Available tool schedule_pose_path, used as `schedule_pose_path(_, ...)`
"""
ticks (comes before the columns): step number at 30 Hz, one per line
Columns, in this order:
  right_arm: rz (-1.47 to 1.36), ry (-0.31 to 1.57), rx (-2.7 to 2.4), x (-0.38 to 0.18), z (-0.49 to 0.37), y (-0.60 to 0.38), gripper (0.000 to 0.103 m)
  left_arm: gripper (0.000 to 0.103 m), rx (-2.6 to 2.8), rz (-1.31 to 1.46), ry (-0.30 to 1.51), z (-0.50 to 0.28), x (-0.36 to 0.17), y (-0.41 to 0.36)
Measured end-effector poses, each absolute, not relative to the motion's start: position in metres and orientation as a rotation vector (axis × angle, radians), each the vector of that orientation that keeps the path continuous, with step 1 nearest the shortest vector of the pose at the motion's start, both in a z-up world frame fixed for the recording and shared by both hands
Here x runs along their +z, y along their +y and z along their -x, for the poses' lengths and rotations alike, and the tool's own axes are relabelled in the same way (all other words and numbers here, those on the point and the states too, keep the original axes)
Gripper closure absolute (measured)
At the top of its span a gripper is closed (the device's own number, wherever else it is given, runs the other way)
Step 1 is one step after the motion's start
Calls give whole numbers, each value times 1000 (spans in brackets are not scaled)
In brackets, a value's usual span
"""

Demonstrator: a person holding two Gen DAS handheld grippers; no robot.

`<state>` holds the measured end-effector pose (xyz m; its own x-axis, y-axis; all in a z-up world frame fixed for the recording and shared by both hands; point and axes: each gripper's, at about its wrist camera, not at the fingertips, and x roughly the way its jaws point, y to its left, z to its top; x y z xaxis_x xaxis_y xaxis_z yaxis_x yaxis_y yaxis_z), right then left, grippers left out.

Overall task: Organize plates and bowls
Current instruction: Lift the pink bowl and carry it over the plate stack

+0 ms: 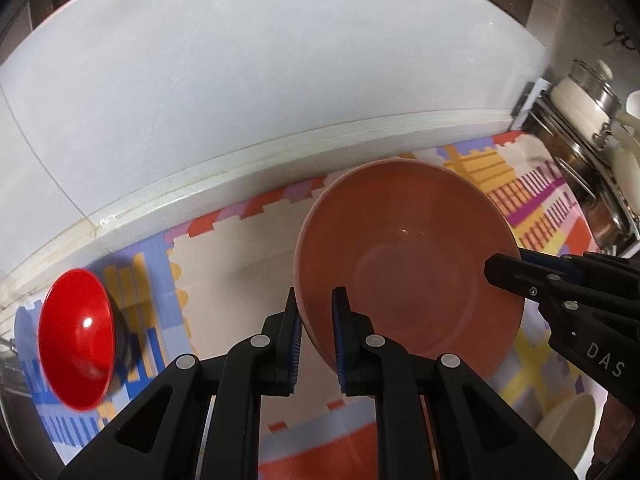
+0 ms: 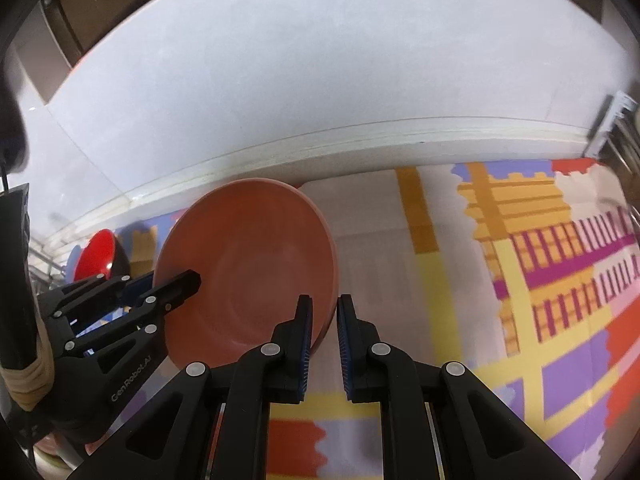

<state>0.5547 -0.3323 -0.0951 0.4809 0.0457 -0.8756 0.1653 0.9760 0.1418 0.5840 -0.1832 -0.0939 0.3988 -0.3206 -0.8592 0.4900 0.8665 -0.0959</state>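
Pink bowl (image 1: pixel 408 264) sits tilted above the patterned surface (image 1: pixel 224 256), mouth facing the cameras. Left gripper (image 1: pixel 316 332) and right gripper (image 2: pixel 324 332) fingers are clamped on opposite rim edges.

Open patterned mat (image 2: pixel 460 280) at right of the right-wrist frame, glossy red bowl (image 1: pixel 76 340) blocking lower left of the left-wrist frame, metal pot rack (image 1: pixel 580 152) crowding upper right, white wall ledge (image 1: pixel 280 156) closing off the back
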Motion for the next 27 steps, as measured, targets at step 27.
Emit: schedule_pose_path(27,-308,972,-279,-36,-366,-362,89,85,-793,-281,971,-423,-45,-236)
